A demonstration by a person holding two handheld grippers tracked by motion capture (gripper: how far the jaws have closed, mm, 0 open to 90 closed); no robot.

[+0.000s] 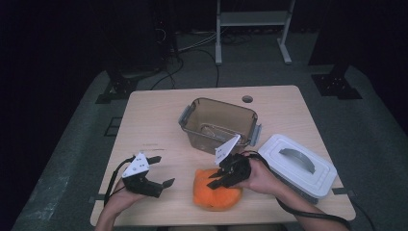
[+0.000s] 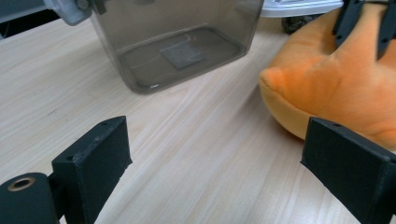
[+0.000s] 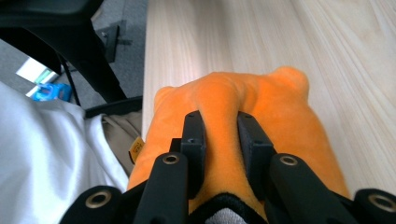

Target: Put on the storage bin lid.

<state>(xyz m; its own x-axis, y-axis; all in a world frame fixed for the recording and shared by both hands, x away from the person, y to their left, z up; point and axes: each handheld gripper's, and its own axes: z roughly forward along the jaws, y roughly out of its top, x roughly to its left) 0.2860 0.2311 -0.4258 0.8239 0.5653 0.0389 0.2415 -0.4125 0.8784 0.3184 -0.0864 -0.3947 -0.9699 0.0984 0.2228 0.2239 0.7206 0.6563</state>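
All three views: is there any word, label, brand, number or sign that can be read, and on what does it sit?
None can be read.
Small dark marks on the table, left of the clear container: too small to read.
A square patch on the container's floor, seen in the left gripper view: blurred, no text to make out.
A small tag beside the orange plush toy in the right gripper view: too small to read.

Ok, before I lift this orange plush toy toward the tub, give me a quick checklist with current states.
1. Right gripper pinching the plush toy: ok, jaws squeeze a fold of it.
2. Grip deep enough to hold: cannot tell.
3. Tub open: ok, lid lies on the table beside it.
4. Tub free for the toy: ok, looks empty.
5. Left gripper out of the way: ok, open, apart from the toy.
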